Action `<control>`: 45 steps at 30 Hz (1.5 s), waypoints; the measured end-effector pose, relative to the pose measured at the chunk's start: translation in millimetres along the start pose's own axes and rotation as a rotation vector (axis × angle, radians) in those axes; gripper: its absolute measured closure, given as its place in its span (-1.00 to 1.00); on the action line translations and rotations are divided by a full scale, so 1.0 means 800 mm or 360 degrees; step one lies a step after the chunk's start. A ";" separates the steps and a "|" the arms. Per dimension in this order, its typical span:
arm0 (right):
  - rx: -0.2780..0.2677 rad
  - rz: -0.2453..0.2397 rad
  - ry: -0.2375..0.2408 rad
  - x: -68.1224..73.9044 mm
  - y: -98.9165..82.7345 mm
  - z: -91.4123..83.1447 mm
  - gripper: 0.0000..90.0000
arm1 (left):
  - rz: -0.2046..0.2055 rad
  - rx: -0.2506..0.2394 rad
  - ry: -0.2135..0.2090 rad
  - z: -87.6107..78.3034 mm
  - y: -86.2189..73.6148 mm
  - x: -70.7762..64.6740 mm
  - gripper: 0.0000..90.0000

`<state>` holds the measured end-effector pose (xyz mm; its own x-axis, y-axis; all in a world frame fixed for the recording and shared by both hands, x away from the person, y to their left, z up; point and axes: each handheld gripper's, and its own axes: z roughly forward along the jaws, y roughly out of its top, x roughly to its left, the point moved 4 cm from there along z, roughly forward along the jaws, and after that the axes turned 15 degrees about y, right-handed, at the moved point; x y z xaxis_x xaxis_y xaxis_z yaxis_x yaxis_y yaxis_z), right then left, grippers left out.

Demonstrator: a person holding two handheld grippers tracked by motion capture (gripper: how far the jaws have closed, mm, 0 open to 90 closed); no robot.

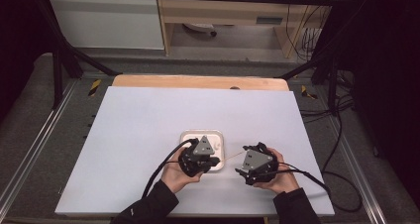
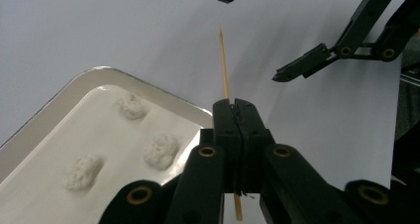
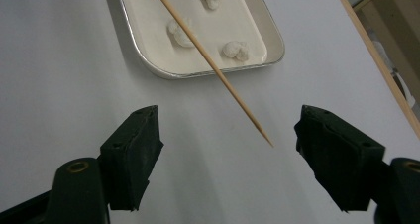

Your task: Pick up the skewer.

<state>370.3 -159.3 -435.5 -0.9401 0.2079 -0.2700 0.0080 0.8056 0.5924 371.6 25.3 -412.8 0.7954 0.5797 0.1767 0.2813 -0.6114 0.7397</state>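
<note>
The left gripper (image 2: 236,107) is clamped on a skewer (image 2: 224,65), whose tip points toward the right gripper (image 3: 227,135). That gripper's jaws stand apart, the tip between them and touching neither. Beyond, a tray (image 3: 270,33) on the white table (image 1: 138,120) holds three white lumps (image 3: 236,50).

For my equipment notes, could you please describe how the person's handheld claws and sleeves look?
Both the left claw and right claw are black linkage frames with brass-coloured pivot pins and blocky black pads, each topped by a grey triangular plate and trailing a black cable. The sleeves are dark.
</note>
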 end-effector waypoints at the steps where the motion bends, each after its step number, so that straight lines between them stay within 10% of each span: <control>1: -0.0002 -0.0024 0.0013 0.000 0.000 0.000 -0.34 | 0.0006 0.0000 -0.0006 0.001 0.002 -0.001 0.97; 21: 0.0172 -0.0503 0.0014 0.004 -0.001 0.010 0.32 | 0.0092 0.0035 -0.0062 0.008 0.009 -0.014 0.97; 45: 0.0237 -0.0649 0.0068 0.006 0.001 0.017 0.90 | 0.0108 0.0030 -0.0091 0.005 0.007 -0.016 0.97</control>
<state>370.6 -150.3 -446.7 -0.8898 -0.1648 -0.4255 -0.3210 0.8888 0.3270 365.2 12.2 -413.8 0.8421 0.5053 0.1884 0.2354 -0.6588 0.7146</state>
